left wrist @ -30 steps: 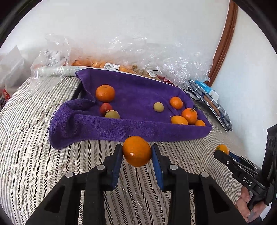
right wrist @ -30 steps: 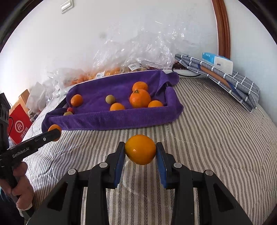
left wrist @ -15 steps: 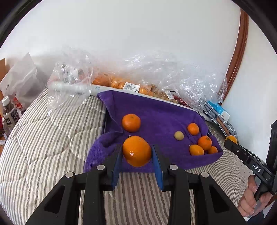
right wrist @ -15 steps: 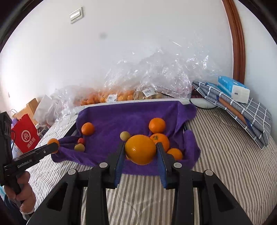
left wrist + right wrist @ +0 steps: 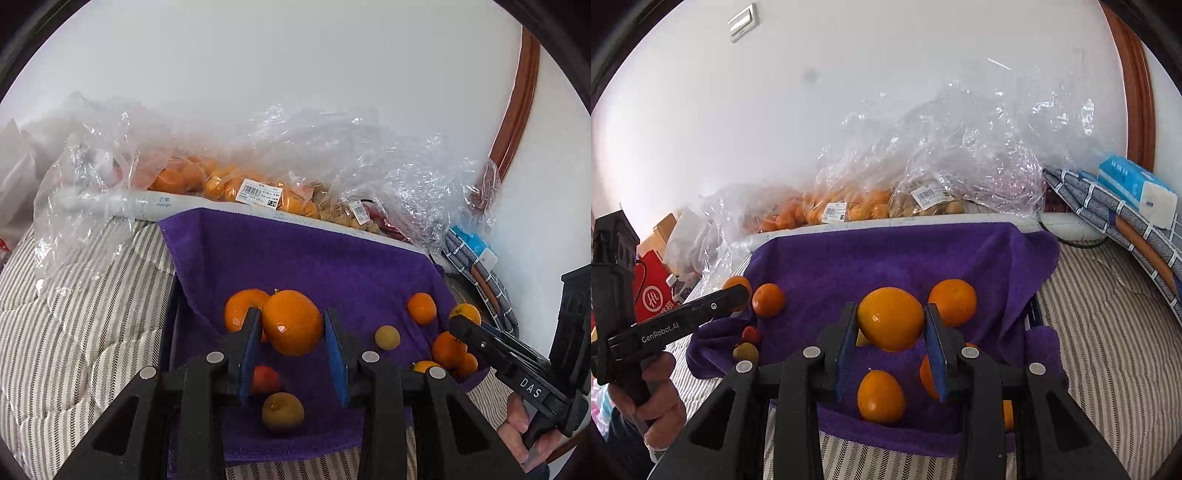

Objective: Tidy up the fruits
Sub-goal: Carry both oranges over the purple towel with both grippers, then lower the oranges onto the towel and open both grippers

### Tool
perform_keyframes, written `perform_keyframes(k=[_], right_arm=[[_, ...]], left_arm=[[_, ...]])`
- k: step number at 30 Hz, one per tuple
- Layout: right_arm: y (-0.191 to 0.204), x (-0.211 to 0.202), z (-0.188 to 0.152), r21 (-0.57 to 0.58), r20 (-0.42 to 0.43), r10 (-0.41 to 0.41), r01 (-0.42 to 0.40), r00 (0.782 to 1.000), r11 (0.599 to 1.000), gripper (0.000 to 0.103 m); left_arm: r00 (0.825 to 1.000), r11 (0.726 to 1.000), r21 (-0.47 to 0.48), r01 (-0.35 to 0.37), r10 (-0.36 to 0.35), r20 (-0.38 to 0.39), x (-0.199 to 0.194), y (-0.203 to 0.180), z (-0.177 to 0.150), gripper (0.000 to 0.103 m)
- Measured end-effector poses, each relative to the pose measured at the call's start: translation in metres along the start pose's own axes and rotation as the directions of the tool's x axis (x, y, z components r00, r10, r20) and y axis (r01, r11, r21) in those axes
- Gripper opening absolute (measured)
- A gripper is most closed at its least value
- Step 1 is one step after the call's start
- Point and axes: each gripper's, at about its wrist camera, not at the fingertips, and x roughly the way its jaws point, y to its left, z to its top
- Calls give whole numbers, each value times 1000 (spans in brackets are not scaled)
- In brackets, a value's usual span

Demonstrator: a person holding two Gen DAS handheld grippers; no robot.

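Note:
A purple towel [image 5: 314, 258] [image 5: 886, 254] lines a tray on the striped bed. My left gripper [image 5: 291, 343] is shut on an orange [image 5: 291, 321] and holds it above the towel's left part, over a red fruit [image 5: 266, 380] and a brown-green fruit [image 5: 282, 411], beside another orange [image 5: 240, 308]. My right gripper [image 5: 890, 343] is shut on an orange [image 5: 890, 317] above the towel's right part, over several oranges [image 5: 881, 397]. Each gripper shows in the other's view, the right [image 5: 465, 317] and the left [image 5: 738, 290].
Clear plastic bags of oranges and other fruit [image 5: 258, 188] [image 5: 849, 206] lie along the wall behind the towel. A folded checked cloth with a tissue pack [image 5: 1137, 188] lies at the right. A red bag [image 5: 653, 291] stands at the left beyond the bed.
Both grippers have moved forward with their oranges, from over the bare striped bed to over the purple towel. The fruits on the towel now lie directly under the fingers.

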Motion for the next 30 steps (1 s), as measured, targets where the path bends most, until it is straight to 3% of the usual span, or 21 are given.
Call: perform_keyframes(k=[6,30], right_arm=[[4,14,-9,-28,-41,-19,17,999,999,35],[6,12,-15,-43,-9,-55,54,998,998,35]], left_arm=[[1000,1000,-11,8,-8,-16,7,3,-7,32],[1000,1000,22,-21,21,-17,13,-2,-14,32]])
